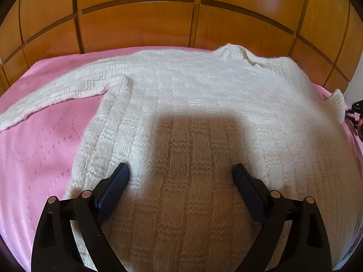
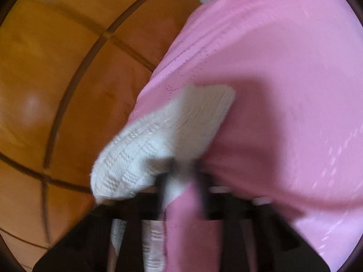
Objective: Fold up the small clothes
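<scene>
Fold barely begun: white knit sweater (image 1: 204,113) lies flat on pink bed (image 1: 34,147), left sleeve out, left hand-held gripper (image 1: 180,171) wide open & empty over hem, right hand-held gripper (image 2: 179,170) clamped on right cuff (image 2: 163,133).

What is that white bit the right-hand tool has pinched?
On the pink bedcover before the wooden headboard lies a white knitted sweater. The right gripper is shut on its sleeve cuff, the ribbed end lifted off the bed, unlike the other sleeve lying flat.
</scene>
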Available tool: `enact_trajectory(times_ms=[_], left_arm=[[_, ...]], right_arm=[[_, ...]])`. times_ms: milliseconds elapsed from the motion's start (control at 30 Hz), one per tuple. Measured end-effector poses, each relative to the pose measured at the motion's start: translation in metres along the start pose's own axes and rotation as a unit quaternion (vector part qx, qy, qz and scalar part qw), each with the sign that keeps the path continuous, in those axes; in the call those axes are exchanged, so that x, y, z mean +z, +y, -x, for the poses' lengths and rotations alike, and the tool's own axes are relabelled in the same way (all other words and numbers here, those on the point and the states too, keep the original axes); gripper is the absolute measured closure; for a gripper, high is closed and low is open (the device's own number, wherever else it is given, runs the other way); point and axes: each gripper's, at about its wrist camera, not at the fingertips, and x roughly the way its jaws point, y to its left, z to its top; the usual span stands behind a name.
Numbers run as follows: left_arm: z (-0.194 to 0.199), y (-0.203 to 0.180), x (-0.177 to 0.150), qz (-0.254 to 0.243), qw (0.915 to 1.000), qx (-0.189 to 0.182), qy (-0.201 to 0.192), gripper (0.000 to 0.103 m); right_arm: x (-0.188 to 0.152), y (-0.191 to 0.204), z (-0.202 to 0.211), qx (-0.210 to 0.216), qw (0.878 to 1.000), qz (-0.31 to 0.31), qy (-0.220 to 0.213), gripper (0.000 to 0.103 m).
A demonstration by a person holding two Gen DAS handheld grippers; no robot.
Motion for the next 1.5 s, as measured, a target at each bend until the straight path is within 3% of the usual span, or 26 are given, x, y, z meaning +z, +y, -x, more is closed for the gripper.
enact_trajectory(times_ms=[200, 300, 467, 500, 600, 667, 700, 733, 867, 967, 1100, 1267, 1333, 1400, 1433, 1467, 1500], left_arm=[[0.000, 0.000, 0.000, 0.001, 1.0000, -0.001, 0.000, 0.011], [0.000, 0.000, 0.001, 0.001, 1.0000, -0.001, 0.000, 0.011], [0.000, 0.001, 0.002, 0.002, 1.0000, -0.003, 0.003, 0.011], [0.000, 0.001, 0.003, 0.001, 1.0000, -0.004, 0.006, 0.011], [0.001, 0.004, 0.007, 0.002, 0.9998, -0.011, 0.019, 0.011], [0.008, 0.008, 0.010, 0.011, 0.9994, -0.023, 0.025, 0.011], [0.012, 0.011, 0.012, 0.017, 0.9991, -0.030, 0.024, 0.011], [0.018, 0.016, 0.013, 0.024, 0.9991, -0.029, 0.019, 0.011], [0.039, 0.050, 0.017, 0.068, 0.9976, -0.011, 0.001, 0.011], [0.052, 0.087, 0.012, 0.108, 0.9941, -0.005, 0.006, 0.011], [0.067, 0.121, -0.014, 0.143, 0.9885, -0.042, 0.028, 0.012], [0.078, 0.130, -0.055, 0.142, 0.9819, -0.110, 0.060, 0.032], [0.083, 0.127, -0.066, 0.132, 0.9796, -0.138, 0.061, 0.033], [0.087, 0.121, -0.073, 0.115, 0.9795, -0.152, 0.066, 0.045], [0.087, 0.120, -0.074, 0.116, 0.9794, -0.151, 0.068, 0.061], [0.086, 0.120, -0.076, 0.117, 0.9782, -0.156, 0.071, 0.085], [0.085, 0.119, -0.076, 0.114, 0.9764, -0.167, 0.078, 0.094]], right_arm=[[0.015, 0.015, 0.068, -0.031, 0.993, 0.085, -0.073, 0.099], [0.009, -0.008, 0.099, -0.091, 0.988, 0.091, -0.090, 0.100], [-0.012, -0.066, 0.091, -0.223, 0.971, 0.065, -0.060, 0.103], [-0.019, -0.081, 0.092, -0.218, 0.974, 0.043, -0.046, 0.103], [-0.032, -0.095, 0.108, -0.195, 0.979, 0.025, -0.056, 0.098], [-0.041, -0.090, 0.117, -0.175, 0.983, 0.030, -0.047, 0.081], [-0.048, -0.085, 0.122, -0.160, 0.986, 0.037, -0.041, 0.061], [-0.059, -0.074, 0.127, -0.135, 0.989, 0.055, -0.035, 0.053], [-0.110, -0.036, 0.138, -0.065, 0.989, 0.129, 0.019, 0.050], [-0.170, -0.004, 0.135, 0.009, 0.977, 0.190, 0.095, 0.048], [-0.265, 0.027, 0.140, 0.089, 0.942, 0.258, 0.194, 0.044], [-0.339, 0.031, 0.175, 0.136, 0.915, 0.301, 0.234, 0.041], [-0.358, 0.024, 0.189, 0.152, 0.902, 0.306, 0.265, 0.041], [-0.377, 0.013, 0.203, 0.159, 0.888, 0.326, 0.283, 0.042], [-0.383, 0.012, 0.208, 0.158, 0.885, 0.332, 0.284, 0.045], [-0.391, 0.008, 0.214, 0.155, 0.884, 0.339, 0.281, 0.051], [-0.394, 0.007, 0.216, 0.151, 0.884, 0.344, 0.279, 0.078]])
